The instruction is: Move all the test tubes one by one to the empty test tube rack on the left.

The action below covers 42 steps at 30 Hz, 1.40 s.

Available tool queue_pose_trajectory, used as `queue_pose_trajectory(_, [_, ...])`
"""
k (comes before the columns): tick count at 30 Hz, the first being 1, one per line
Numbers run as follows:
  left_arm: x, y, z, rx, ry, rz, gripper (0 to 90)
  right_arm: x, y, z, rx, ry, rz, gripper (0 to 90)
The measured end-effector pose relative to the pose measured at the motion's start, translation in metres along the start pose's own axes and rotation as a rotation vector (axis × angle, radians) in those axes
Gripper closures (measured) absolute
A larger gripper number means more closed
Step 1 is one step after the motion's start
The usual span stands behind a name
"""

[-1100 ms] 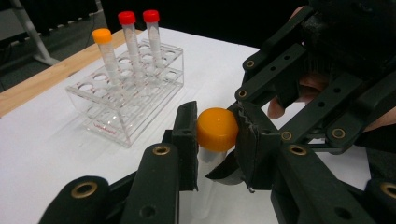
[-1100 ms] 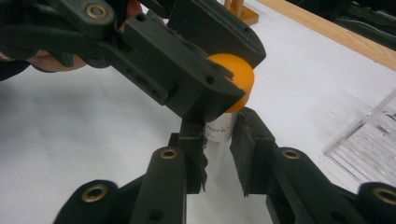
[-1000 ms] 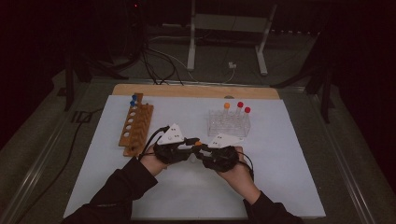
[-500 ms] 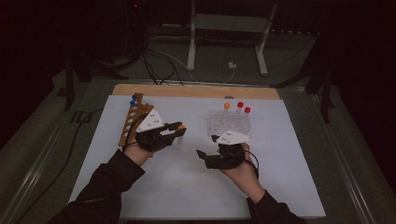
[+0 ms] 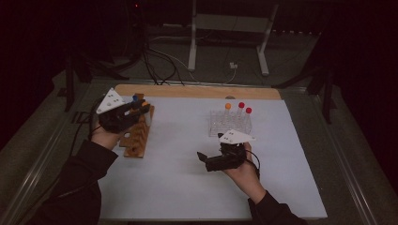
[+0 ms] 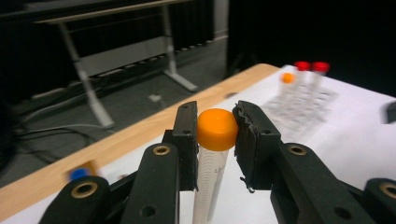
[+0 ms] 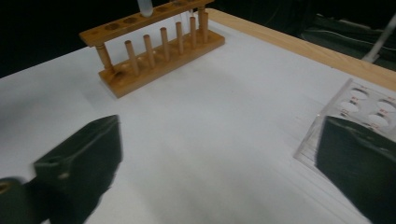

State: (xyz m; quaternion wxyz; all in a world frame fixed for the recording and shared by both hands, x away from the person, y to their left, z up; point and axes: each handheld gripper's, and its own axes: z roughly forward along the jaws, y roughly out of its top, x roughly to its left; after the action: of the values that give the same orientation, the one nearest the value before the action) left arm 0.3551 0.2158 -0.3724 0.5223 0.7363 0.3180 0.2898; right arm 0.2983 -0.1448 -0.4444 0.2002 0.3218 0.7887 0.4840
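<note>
From above, the left gripper [image 5: 141, 108] hovers over the wooden rack [image 5: 137, 136]. Its own view shows the jaws clamped on an orange-capped tube [image 6: 216, 135]. The right gripper [image 5: 202, 158], mid-table, has just been opening, jaws wide and empty.

Left gripper [image 5: 141, 108] above wooden rack [image 5: 137, 136], right gripper [image 5: 202, 158] apart

Around my table the room is dark; behind it stands a grey metal frame [image 5: 228, 28], with cables [image 5: 162, 61] on the floor.
</note>
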Motion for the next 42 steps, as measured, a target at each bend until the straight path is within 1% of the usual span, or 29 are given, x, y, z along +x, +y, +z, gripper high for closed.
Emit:
queue_pose_trajectory(1, [0.004,0.0,-0.001,-0.002,0.017,-0.006,71.8,0.0,0.0,-0.001,-0.002,0.007,0.001,0.0])
queue_pose_trajectory(6, [0.022,-0.002,0.002,0.009,0.078,-0.017,71.7,-0.001,0.0,-0.001,-0.001,0.007,0.0,0.0])
queue_pose_trajectory(7, [0.025,-0.002,0.003,0.009,0.081,-0.027,71.8,-0.001,0.0,-0.001,0.0,0.007,0.0,0.0])
queue_pose_trajectory(13, [0.037,-0.008,0.011,0.002,0.129,-0.045,71.7,-0.002,-0.001,-0.001,-0.003,0.02,0.007,0.0])
queue_pose_trajectory(15, [0.041,-0.011,0.015,0.003,0.154,-0.048,71.7,-0.002,-0.001,-0.001,-0.006,0.022,0.007,0.0])
queue_pose_trajectory(17, [0.046,-0.017,0.019,0.007,0.166,-0.073,71.7,-0.002,-0.001,-0.001,-0.003,0.025,0.007,0.0])
queue_pose_trajectory(18, [0.047,-0.02,0.02,0.011,0.185,-0.071,71.7,-0.002,-0.001,-0.001,-0.003,0.024,0.004,0.0])
queue_pose_trajectory(20, [0.051,-0.027,0.024,0.019,0.192,-0.094,71.7,-0.002,-0.001,-0.001,0.0,0.026,0.009,0.0])
queue_pose_trajectory(21, [0.052,-0.03,0.026,0.025,0.202,-0.097,71.7,-0.003,-0.002,-0.001,-0.001,0.026,0.011,0.0])
queue_pose_trajectory(24, [0.055,-0.039,0.03,0.043,0.206,-0.124,71.7,-0.004,-0.003,0.0,0.002,0.03,0.019,0.0])
queue_pose_trajectory(28, [0.055,-0.05,0.037,0.078,0.209,-0.127,71.7,-0.004,-0.003,0.0,0.004,0.033,0.019,0.0])
queue_pose_trajectory(29, [0.055,-0.052,0.038,0.083,0.205,-0.134,71.7,-0.004,-0.003,0.0,0.004,0.035,0.018,0.0])
queue_pose_trajectory(32, [0.054,-0.06,0.041,0.102,0.208,-0.14,71.6,-0.004,-0.003,0.0,0.005,0.036,0.017,0.0])
queue_pose_trajectory(34, [0.054,-0.064,0.044,0.12,0.211,-0.135,71.6,-0.004,-0.003,0.0,0.007,0.039,0.017,0.0])
queue_pose_trajectory(41, [0.054,-0.075,0.049,0.16,0.215,-0.152,71.5,-0.004,-0.003,0.001,0.012,0.042,0.017,0.0])
queue_pose_trajectory(42, [0.055,-0.076,0.049,0.159,0.213,-0.156,71.5,-0.004,-0.003,0.001,0.012,0.042,0.016,0.0])
